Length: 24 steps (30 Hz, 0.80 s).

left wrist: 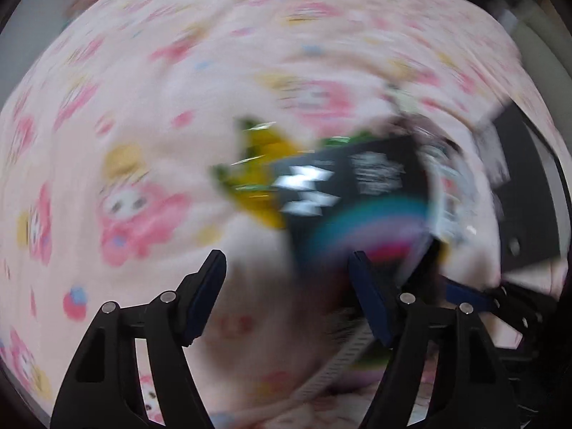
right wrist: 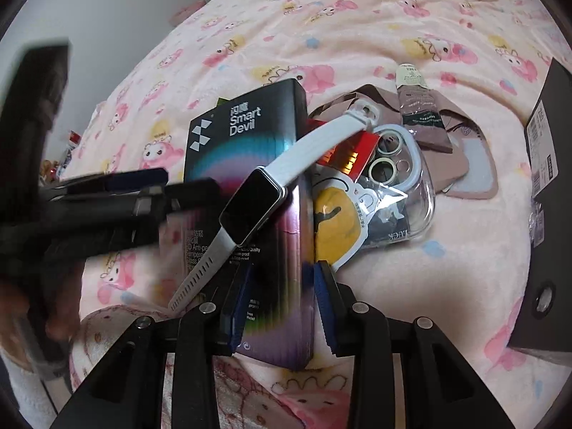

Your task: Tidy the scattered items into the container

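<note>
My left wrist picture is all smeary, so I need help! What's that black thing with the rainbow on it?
Observer: It's a black box printed "Smart Devil". It sits between the fingers of the right gripper. I can't tell whether they squeeze it.
Operator: Is anything on top of it?
Observer: Yes, a watch with a white strap lies slantwise across it.
Operator: What's next to the box?
Observer: To its right in the right wrist view, a clear phone case lies on the pink blanket.
</note>
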Motion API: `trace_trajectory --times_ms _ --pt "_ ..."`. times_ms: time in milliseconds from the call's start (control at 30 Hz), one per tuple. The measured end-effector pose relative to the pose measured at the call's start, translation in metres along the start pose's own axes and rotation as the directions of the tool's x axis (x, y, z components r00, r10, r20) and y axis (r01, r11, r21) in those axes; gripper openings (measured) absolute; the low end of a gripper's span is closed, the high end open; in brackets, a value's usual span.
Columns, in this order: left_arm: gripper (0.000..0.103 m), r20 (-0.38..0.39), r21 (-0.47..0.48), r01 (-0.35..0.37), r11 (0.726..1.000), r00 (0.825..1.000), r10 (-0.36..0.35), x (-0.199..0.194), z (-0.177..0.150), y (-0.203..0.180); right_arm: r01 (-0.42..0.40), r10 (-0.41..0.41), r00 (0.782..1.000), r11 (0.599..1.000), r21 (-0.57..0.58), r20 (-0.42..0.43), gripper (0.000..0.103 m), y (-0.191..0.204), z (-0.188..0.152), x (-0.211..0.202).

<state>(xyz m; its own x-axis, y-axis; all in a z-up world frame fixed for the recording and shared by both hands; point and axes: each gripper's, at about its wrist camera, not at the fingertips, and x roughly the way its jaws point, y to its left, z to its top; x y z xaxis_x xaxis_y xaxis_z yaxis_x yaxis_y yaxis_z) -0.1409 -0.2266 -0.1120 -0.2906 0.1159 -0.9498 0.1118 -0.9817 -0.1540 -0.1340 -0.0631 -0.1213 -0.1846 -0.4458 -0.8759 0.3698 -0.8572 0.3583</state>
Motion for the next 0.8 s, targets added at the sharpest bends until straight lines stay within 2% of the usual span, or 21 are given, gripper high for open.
trace_trajectory --times_ms 67,100,167,200,233,400,533,633,733,800 --pt "0.068 0.009 -0.065 0.024 0.998 1.000 -0.023 -0.002 -0.003 0.020 -0.003 0.003 1.000 1.000 0.004 -0.007 0.032 -0.001 -0.001 0.001" --pt "0.062 0.024 -0.078 0.038 0.996 0.999 -0.037 -0.007 -0.005 0.024 -0.005 0.005 1.000 1.000 0.007 -0.006 0.032 -0.002 -0.001 0.001" --pt "0.063 0.043 -0.079 0.147 0.986 0.989 -0.144 -0.018 -0.009 0.024 -0.002 0.002 1.000 1.000 0.000 -0.001 0.032 0.001 -0.001 -0.001" --pt "0.066 0.045 -0.050 0.191 0.980 0.981 -0.189 -0.024 -0.010 0.017 -0.001 0.001 1.000 1.000 -0.009 0.008 0.032 0.003 0.000 -0.002" --pt "0.069 0.045 -0.015 0.198 0.980 0.979 -0.197 -0.027 -0.012 0.009 0.000 0.001 1.000 1.000 -0.019 0.016 0.032 0.005 0.000 -0.003" --pt "0.073 0.005 0.191 0.100 0.976 0.995 -0.102 -0.020 -0.016 -0.048 -0.013 0.013 0.999 1.000 -0.013 0.032 0.032 0.008 -0.002 -0.009" --pt "0.077 -0.025 0.284 -0.021 0.959 0.999 0.029 0.002 -0.015 -0.075 -0.020 0.020 1.000 1.000 -0.001 0.015 0.033 0.004 -0.007 -0.008" --pt "0.078 -0.012 0.273 -0.043 0.961 0.999 0.048 0.000 -0.009 -0.068 -0.007 0.007 1.000 1.000 0.001 -0.003 0.032 0.004 -0.011 -0.003" --pt "0.072 -0.002 0.201 -0.055 0.978 0.998 0.057 -0.003 -0.008 -0.040 -0.031 0.031 0.999 0.999 0.011 -0.019 0.032 0.001 -0.015 0.000" --pt "0.072 -0.004 0.135 -0.081 0.988 0.997 0.082 -0.002 -0.007 -0.014 -0.042 0.042 0.999 0.999 0.022 -0.025 0.032 0.000 -0.016 0.001"
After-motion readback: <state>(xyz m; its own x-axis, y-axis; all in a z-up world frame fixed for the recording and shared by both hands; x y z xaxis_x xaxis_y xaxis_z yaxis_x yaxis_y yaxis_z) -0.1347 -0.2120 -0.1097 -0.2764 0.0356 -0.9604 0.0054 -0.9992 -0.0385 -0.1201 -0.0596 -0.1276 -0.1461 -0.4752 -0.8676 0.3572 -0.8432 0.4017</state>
